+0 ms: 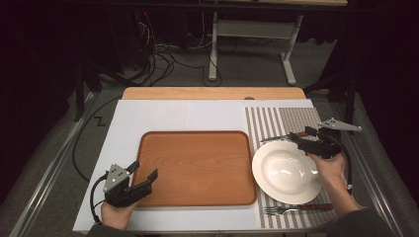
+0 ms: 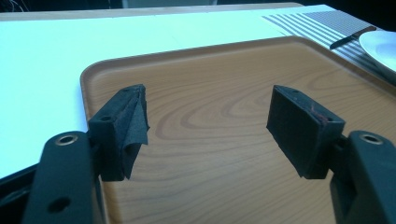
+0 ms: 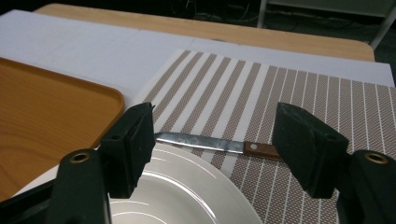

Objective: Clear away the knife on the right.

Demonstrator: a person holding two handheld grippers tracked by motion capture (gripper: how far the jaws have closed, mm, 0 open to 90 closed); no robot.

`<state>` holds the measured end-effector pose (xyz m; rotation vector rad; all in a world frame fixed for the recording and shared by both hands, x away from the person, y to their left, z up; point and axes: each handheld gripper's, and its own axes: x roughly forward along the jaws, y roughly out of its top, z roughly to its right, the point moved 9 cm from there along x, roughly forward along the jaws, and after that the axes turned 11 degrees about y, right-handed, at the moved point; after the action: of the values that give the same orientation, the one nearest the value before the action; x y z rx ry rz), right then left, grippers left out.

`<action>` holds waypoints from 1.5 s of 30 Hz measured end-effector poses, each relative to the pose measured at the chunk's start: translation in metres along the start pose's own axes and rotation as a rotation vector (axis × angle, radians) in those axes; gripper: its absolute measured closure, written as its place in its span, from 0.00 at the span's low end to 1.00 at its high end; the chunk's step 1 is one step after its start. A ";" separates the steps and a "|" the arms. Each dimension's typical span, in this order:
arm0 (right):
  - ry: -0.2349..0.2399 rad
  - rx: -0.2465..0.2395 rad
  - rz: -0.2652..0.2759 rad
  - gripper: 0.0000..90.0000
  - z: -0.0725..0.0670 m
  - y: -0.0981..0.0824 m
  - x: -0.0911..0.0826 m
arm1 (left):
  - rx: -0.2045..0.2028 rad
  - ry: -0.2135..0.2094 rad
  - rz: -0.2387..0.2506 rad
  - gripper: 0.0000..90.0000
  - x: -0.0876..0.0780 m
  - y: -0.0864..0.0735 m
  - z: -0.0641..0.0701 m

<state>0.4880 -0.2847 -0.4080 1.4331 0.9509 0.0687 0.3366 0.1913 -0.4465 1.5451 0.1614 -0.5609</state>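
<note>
My right gripper (image 3: pixel 212 154), jaws spread and empty, hangs over the white ceramic plate's (image 3: pixel 187 196) far rim; the wooden-handled steel knife (image 3: pixel 219 145) lies just beyond. Closing carelessly, I'd clip the plate and knock the knife askew.

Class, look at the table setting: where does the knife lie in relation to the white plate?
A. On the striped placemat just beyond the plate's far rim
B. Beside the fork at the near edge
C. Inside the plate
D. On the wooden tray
A: the knife lies flat on the striped placemat, just beyond the far rim of the white plate.
</note>
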 end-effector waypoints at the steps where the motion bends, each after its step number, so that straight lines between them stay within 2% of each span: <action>1: -0.009 -0.010 -0.016 0.36 0.002 0.000 0.001 | 0.001 0.000 0.000 0.33 0.000 0.000 0.000; 13: -0.031 -0.008 -0.192 0.40 0.021 -0.001 0.017 | 0.003 -0.004 -0.007 0.33 0.001 -0.001 0.001; 16: -0.045 -0.018 -0.257 0.40 0.026 -0.002 0.021 | 0.003 -0.001 -0.006 0.33 0.001 -0.001 0.000; 26: -0.048 -0.009 -0.366 0.40 0.038 -0.003 0.035 | 0.000 -0.005 -0.009 0.33 0.002 -0.001 0.000; 30: -0.051 -0.012 -0.435 0.42 0.045 -0.005 0.040 | 0.004 -0.006 -0.015 0.33 0.002 -0.002 0.000; 36: -0.060 0.011 -0.495 0.44 0.052 -0.007 0.046 | 0.003 -0.010 -0.021 0.33 0.003 -0.002 0.001; 41: -0.059 0.029 -0.531 0.44 0.056 -0.009 0.052 | 0.002 -0.012 -0.024 0.33 0.003 -0.003 0.001; 45: -0.046 0.056 -0.543 0.44 0.061 -0.013 0.057 | -0.016 -0.021 -0.021 0.33 0.002 -0.002 0.001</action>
<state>0.5543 -0.3032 -0.4572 1.1782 1.2804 -0.3933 0.3375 0.1899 -0.4495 1.5233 0.1658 -0.5906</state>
